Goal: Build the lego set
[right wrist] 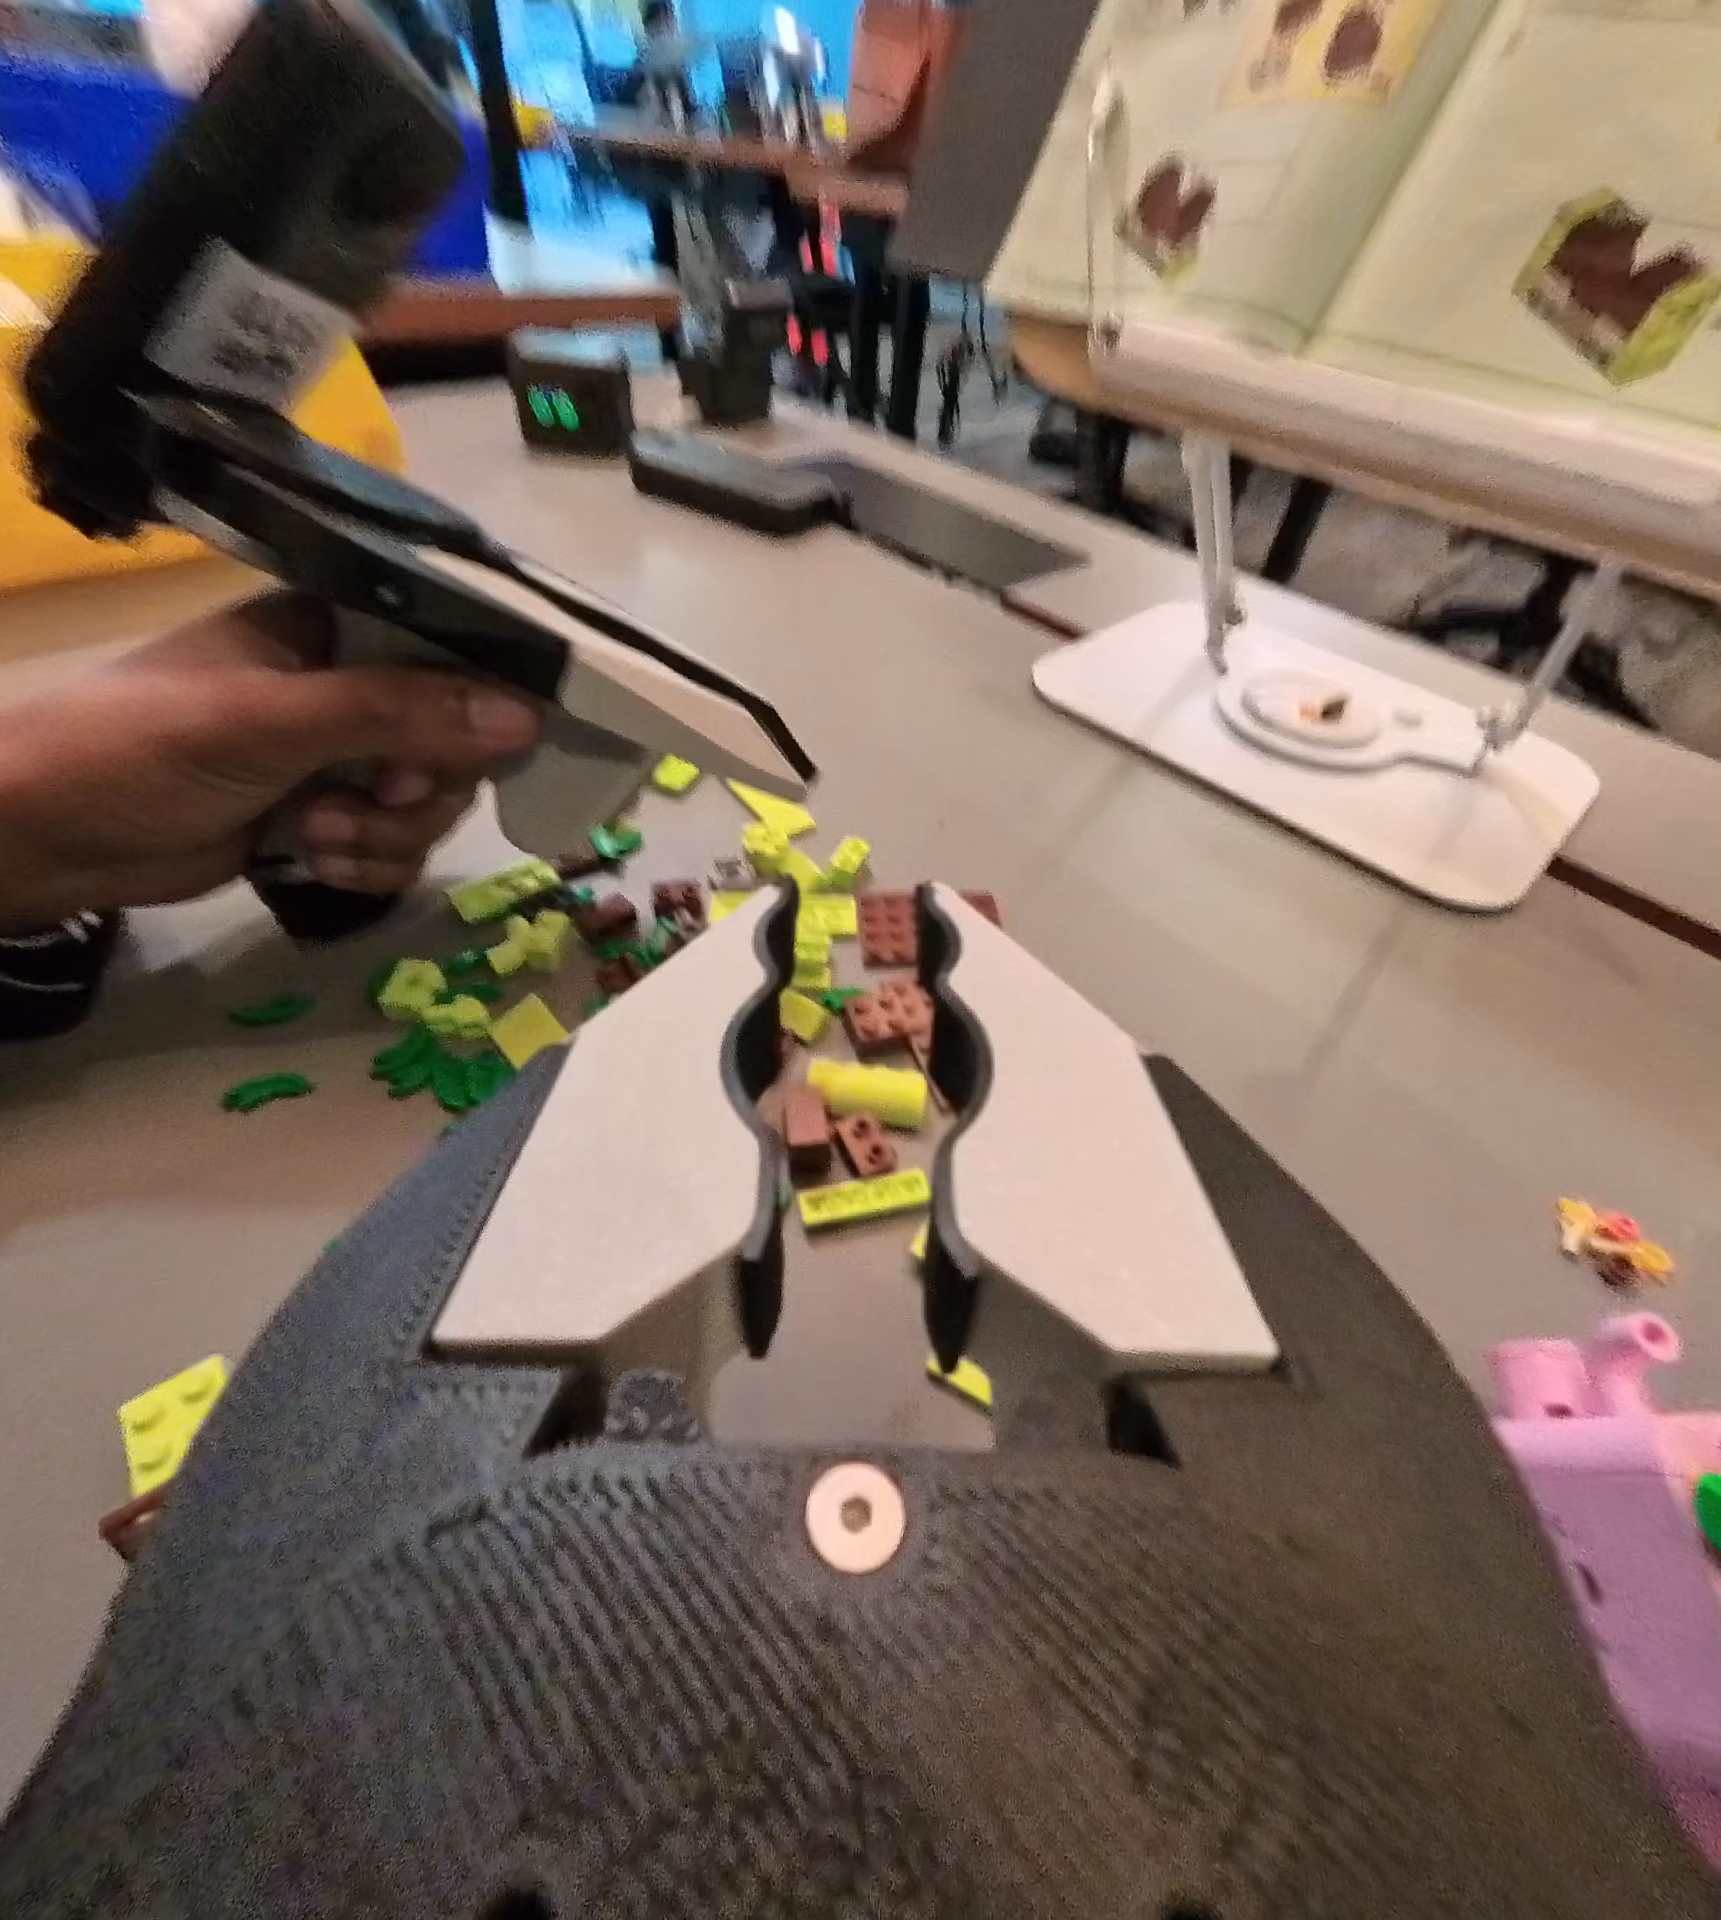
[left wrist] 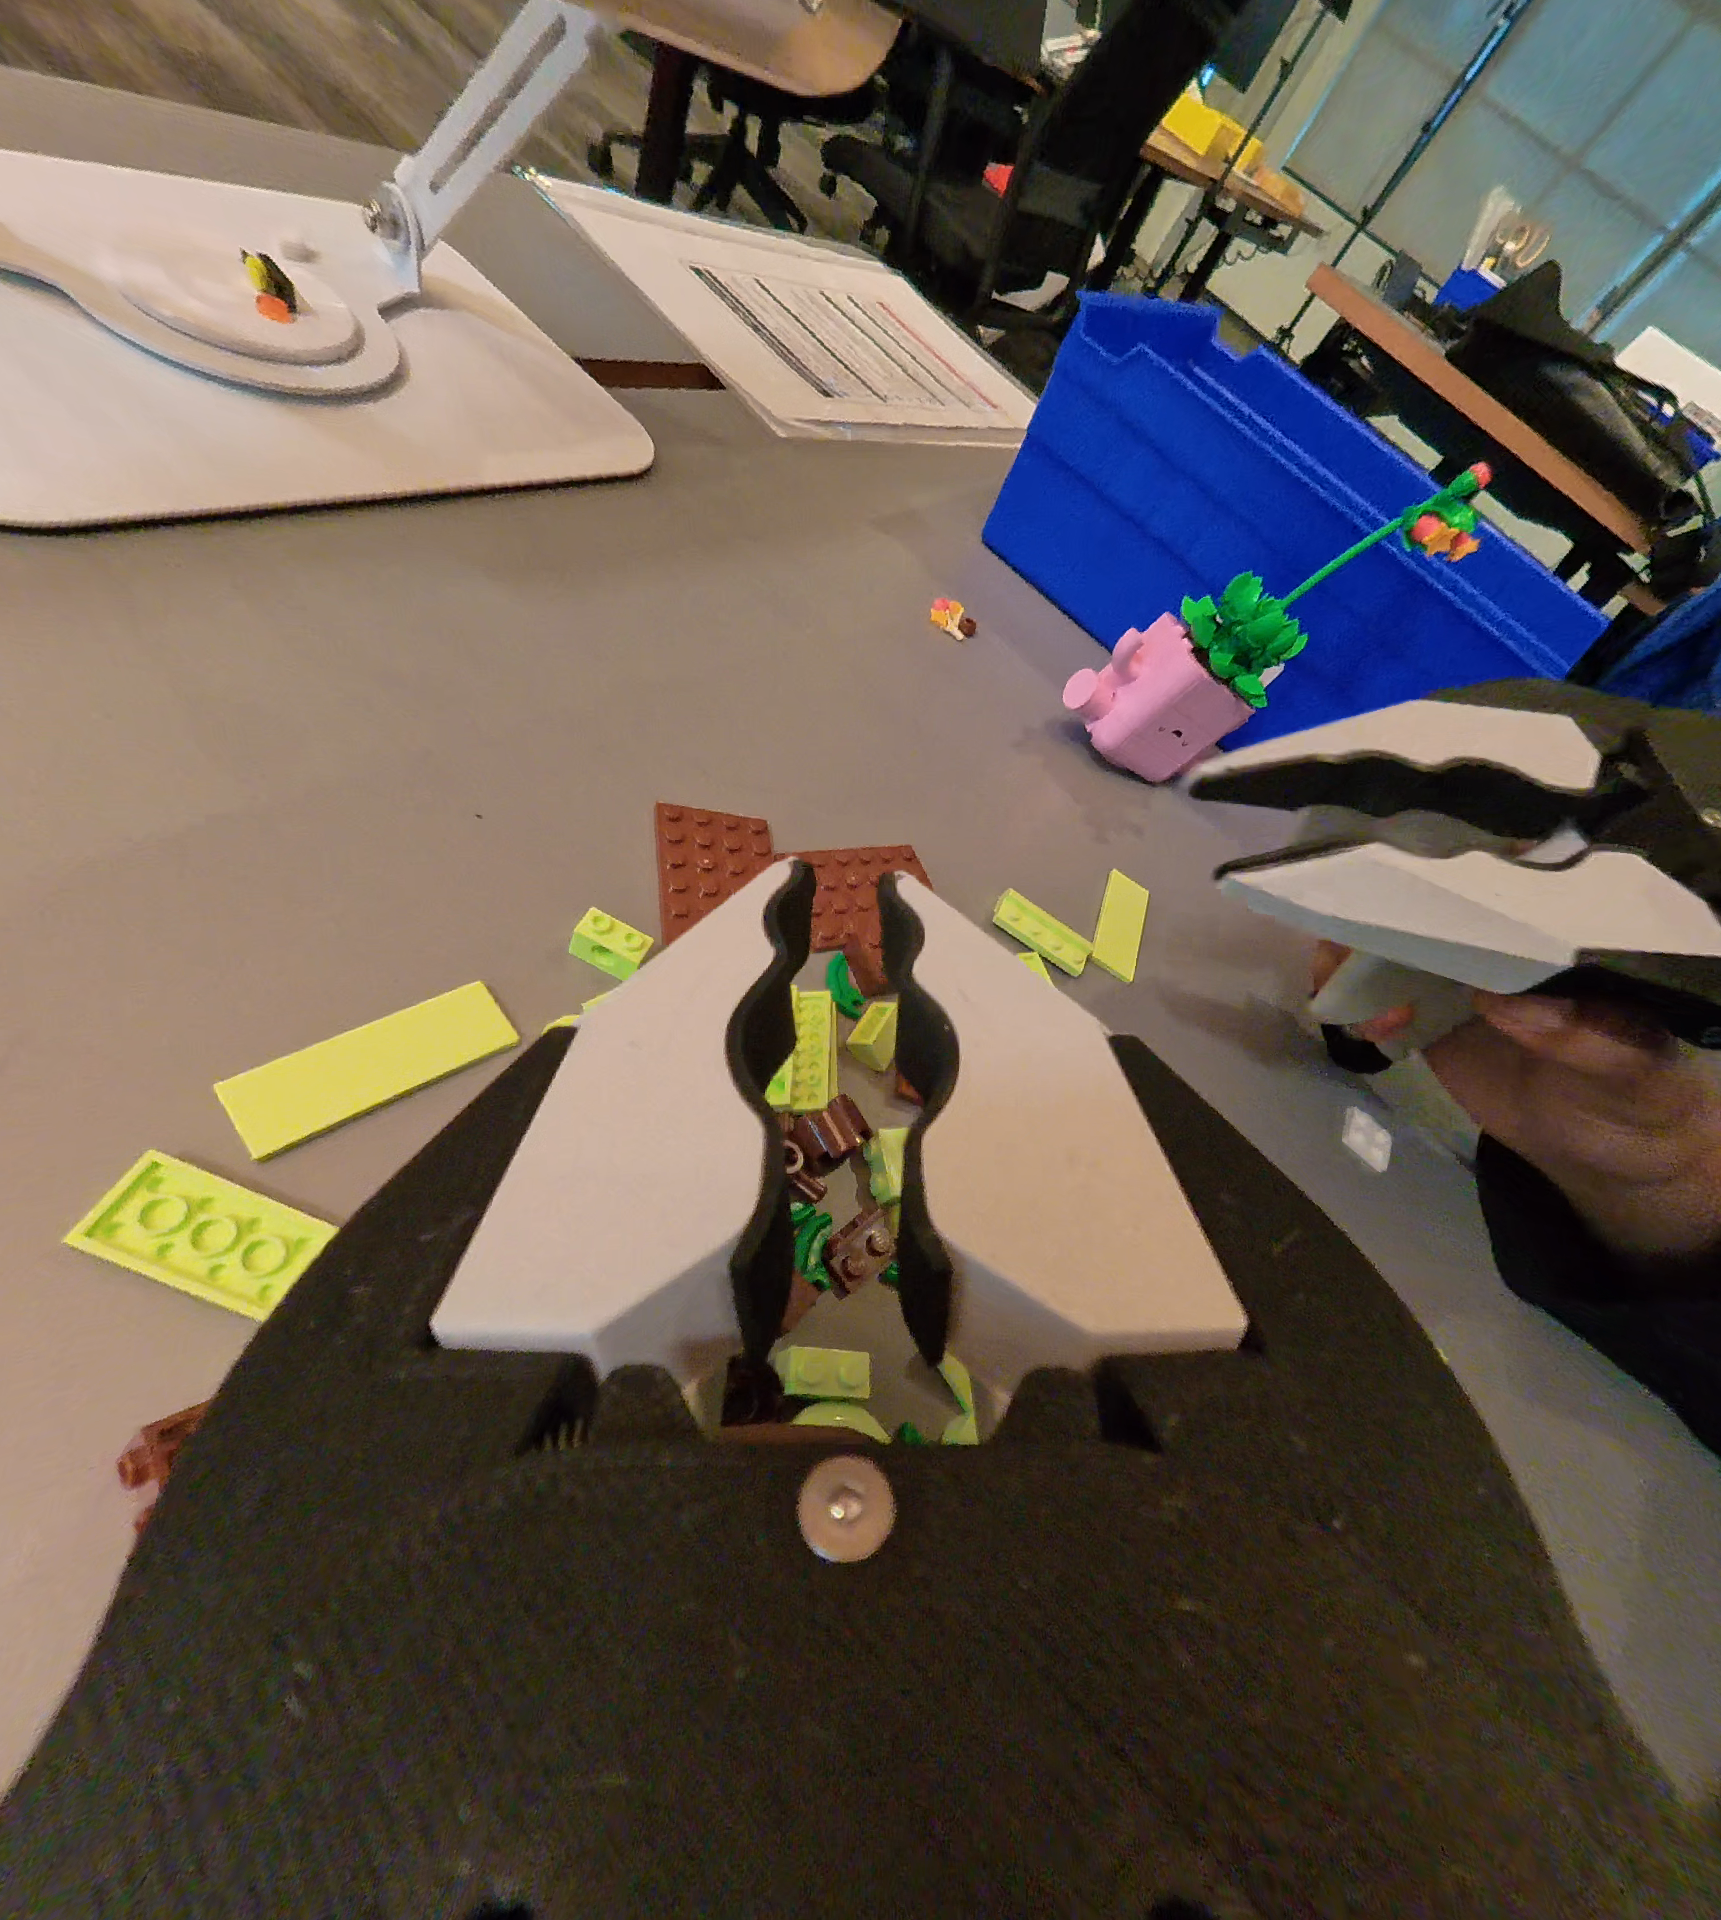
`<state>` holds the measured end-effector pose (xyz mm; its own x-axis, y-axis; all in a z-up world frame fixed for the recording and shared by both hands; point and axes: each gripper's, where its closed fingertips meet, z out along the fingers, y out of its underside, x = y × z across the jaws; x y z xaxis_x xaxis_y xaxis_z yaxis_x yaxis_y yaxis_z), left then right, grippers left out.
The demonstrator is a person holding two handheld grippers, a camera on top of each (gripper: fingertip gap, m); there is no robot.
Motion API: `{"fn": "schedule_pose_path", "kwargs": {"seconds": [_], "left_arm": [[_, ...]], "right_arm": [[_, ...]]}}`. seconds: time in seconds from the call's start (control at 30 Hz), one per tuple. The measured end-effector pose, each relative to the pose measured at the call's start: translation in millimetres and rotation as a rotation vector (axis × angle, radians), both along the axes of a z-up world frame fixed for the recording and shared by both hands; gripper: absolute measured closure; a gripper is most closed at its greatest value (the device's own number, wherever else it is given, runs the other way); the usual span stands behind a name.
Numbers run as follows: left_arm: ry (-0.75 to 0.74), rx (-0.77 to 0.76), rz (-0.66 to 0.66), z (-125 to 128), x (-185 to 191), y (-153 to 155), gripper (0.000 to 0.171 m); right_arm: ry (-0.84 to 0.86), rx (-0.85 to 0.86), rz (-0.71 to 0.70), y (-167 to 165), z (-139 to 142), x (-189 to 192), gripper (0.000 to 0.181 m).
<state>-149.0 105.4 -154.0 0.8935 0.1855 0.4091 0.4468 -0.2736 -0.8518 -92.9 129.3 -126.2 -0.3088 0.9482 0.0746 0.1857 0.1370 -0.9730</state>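
A pile of loose lego pieces in lime, brown and dark green lies on the grey table; it also shows in the right wrist view. Two brown plates lie at its far edge. My left gripper hovers over the pile, jaws slightly apart and empty. My right gripper hovers over the pile from the other side, open and empty. Each gripper shows in the other's view: the right one and the left one. A built pink lego pot with a green plant stands to the right.
A long lime tile and a lime plate lie left of the pile. A small flower piece lies apart. A white stand holds the instruction booklet. A blue bin stands behind the pot, and a yellow bin is at the left. The tips of one gripper are about 7 centimetres away from the tips of the other.
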Motion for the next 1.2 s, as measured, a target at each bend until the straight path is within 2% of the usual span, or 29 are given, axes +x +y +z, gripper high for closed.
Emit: {"fn": "schedule_pose_path", "kwargs": {"seconds": [0.1,0.13,0.2,0.37,0.43,0.63,0.77,0.87,0.93,1.0,1.07,1.13,1.2], "left_arm": [[-0.004,0.017,0.007,3.0,-2.0,-1.3,0.161],[-0.010,0.027,0.008,4.3,-2.0,-1.3,0.161],[-0.023,0.048,0.006,7.7,-1.5,-1.2,0.161],[0.008,0.059,0.016,13.5,-3.2,-2.6,0.161],[0.017,0.068,0.022,16.8,-4.1,-3.7,0.161],[0.036,0.083,0.038,22.6,-7.5,-6.2,0.161],[0.034,0.087,0.034,22.4,-6.2,-5.1,0.161],[0.025,0.090,0.015,22.7,-1.1,-2.2,0.161],[0.037,0.098,0.006,26.0,2.6,-0.9,0.161],[0.051,0.103,-0.004,29.3,6.3,0.5,0.161],[0.072,0.102,-0.008,31.9,8.4,1.2,0.161],[0.098,0.096,-0.004,32.1,8.0,1.1,0.160],[0.106,0.095,0.000,30.7,7.2,0.8,0.161]], "right_arm": [[-0.254,0.101,-0.033,9.4,-31.5,-10.2,0.145],[-0.341,0.135,-0.012,9.0,-42.6,-11.7,0.150],[-0.461,0.186,0.046,5.3,-58.0,-15.9,0.147],[-0.580,0.266,0.204,0.0,-68.1,-32.3,0.165],[-0.647,0.269,0.265,-1.5,-73.6,-35.6,0.162],[-0.744,0.367,0.324,-1.3,-78.8,-36.2,0.170],[-0.642,0.362,0.311,-3.0,-41.1,-18.9,0.170],[-0.561,0.338,0.418,-11.1,-14.1,29.3,0.170],[-0.423,0.196,0.555,-30.3,17.9,69.6,0.170],[-0.305,-0.067,0.584,-36.0,58.6,96.9,0.170],[-0.242,-0.230,0.588,-31.9,84.4,117.3,0.170],[-0.191,-0.252,0.570,-27.3,95.9,130.1,0.181],[-0.177,-0.248,0.564,-27.4,100.0,138.7,0.181]]}}
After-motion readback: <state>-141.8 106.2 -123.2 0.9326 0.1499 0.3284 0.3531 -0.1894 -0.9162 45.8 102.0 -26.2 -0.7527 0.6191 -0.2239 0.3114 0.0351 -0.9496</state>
